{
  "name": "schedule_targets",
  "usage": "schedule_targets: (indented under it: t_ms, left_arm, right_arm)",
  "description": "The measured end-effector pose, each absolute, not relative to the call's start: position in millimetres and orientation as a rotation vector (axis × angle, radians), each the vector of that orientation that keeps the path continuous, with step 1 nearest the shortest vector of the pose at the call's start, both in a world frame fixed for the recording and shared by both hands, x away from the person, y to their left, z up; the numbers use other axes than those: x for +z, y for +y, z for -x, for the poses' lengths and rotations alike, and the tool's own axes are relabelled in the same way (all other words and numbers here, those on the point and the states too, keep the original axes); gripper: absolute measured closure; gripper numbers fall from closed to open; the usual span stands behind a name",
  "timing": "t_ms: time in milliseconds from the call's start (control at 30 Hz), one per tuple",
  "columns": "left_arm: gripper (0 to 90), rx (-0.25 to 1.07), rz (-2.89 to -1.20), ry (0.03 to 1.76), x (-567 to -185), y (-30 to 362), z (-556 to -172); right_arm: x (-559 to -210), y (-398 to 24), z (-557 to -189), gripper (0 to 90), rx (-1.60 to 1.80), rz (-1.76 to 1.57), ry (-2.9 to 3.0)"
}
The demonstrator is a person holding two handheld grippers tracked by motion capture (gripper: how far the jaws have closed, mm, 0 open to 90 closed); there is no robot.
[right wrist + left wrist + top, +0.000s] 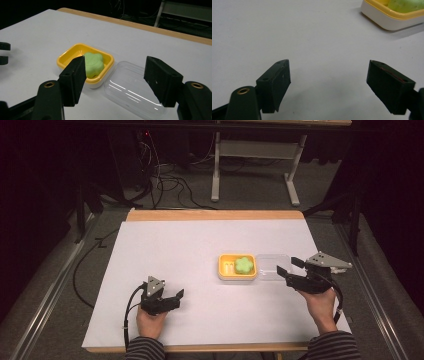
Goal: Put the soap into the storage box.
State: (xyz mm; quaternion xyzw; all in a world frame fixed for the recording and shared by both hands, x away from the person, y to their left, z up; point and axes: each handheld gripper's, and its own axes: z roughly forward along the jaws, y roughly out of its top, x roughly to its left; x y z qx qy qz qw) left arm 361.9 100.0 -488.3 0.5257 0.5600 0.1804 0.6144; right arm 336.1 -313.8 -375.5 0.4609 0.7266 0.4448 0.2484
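- The yellow box (75, 53) sits right of the table's (175, 250) middle, its rim rounded and its base white.
- In it lies a green, flower-shaped soap (93, 63), perhaps.
- A clear lid (135, 87) lies touching its side.
- My right gripper (113, 80) hangs open over that lid, holding nothing.
- My left gripper (328, 82) gapes wide, empty.

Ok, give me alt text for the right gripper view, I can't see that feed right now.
The right gripper hovers with its black jaws apart and nothing between them, over a clear plastic lid lying on the white table. Beside the lid sits a yellow dish holding a green flower-shaped soap.
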Motion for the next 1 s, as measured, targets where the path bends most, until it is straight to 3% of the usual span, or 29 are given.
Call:
schedule_targets:
  t_ms: [1000]
  left_arm:
    - [19.7, 0.416, -1.218, 1.293, -489, 99, -362]
  right_arm:
    - [-398, -335, -299, 35.5, 1.269, -1.326, 1.926]
